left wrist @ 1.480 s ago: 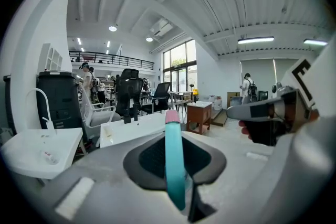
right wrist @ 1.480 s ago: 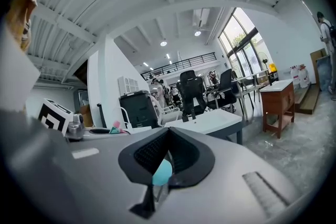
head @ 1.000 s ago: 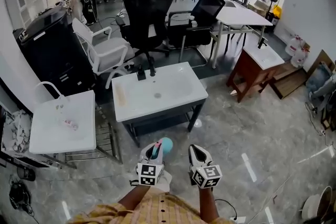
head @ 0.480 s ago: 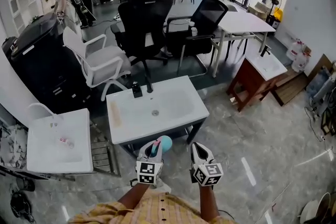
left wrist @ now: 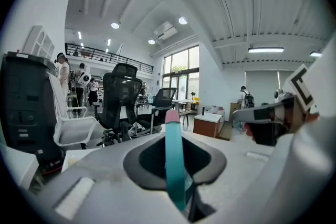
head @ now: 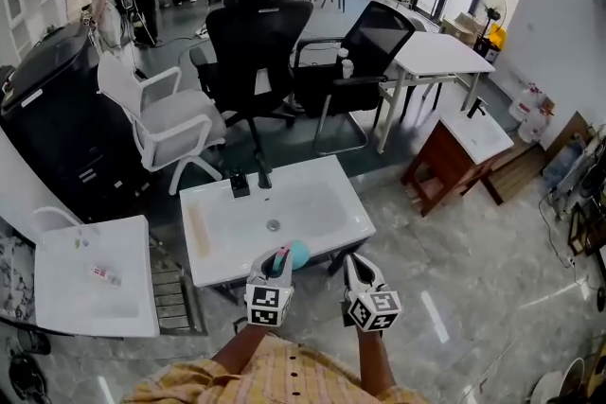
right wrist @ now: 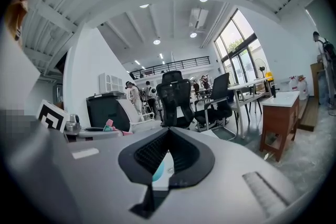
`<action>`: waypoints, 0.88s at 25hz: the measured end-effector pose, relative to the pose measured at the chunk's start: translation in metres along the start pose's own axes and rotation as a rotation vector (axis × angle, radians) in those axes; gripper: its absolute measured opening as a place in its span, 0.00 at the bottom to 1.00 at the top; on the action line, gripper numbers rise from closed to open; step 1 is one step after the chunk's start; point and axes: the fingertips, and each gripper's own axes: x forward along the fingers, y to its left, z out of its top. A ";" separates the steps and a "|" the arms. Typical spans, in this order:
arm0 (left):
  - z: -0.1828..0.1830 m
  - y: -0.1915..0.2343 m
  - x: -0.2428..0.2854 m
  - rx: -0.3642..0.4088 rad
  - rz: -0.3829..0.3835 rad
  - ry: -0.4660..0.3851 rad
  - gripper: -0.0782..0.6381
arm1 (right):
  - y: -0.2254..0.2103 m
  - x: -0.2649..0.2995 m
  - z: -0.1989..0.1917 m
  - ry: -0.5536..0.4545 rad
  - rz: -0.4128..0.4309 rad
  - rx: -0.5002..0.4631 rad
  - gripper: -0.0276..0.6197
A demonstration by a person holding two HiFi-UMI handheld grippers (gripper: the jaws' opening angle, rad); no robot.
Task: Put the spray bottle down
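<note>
Head view shows the left gripper clamped on a thin part of the teal spray bottle, held in the air by the near edge of the white sink table; the right gripper beside it is closed and empty. The bottle looks like light, stiff, smooth plastic, so it may swing or slip in so narrow a pinch. The flat rim around the basin offers room, while the faucet and the table's edges want care

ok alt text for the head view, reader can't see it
Seen from above, a person's left gripper holds a teal spray bottle with a pink top, beside the shut, empty right gripper, in front of a white sink basin on a dark frame. Beyond it stand black office chairs, a white chair and people at the far end.
</note>
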 end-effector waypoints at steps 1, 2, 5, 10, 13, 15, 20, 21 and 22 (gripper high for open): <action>0.003 0.002 0.006 -0.001 -0.006 -0.001 0.18 | -0.002 0.005 0.003 -0.001 -0.005 -0.003 0.04; 0.007 0.004 0.012 -0.003 -0.013 -0.002 0.18 | -0.004 0.010 0.005 -0.001 -0.008 -0.008 0.04; 0.017 0.009 0.027 -0.009 -0.031 -0.004 0.18 | -0.006 0.027 0.009 0.004 -0.007 -0.018 0.04; 0.011 0.019 0.047 -0.010 -0.051 0.007 0.18 | -0.007 0.049 0.010 0.003 -0.015 -0.029 0.04; 0.012 0.022 0.053 -0.014 -0.059 0.005 0.18 | -0.009 0.057 0.008 0.004 -0.022 -0.023 0.04; 0.009 0.025 0.056 -0.018 -0.059 0.023 0.18 | -0.011 0.062 0.005 0.009 -0.024 -0.019 0.04; 0.002 0.038 0.072 -0.020 -0.045 0.045 0.18 | -0.020 0.087 0.002 0.030 -0.014 -0.005 0.04; 0.004 0.040 0.076 -0.022 -0.039 0.045 0.18 | -0.022 0.092 0.003 0.033 -0.006 -0.005 0.04; 0.006 0.042 0.081 -0.024 -0.032 0.047 0.18 | -0.025 0.098 0.004 0.037 0.003 -0.007 0.04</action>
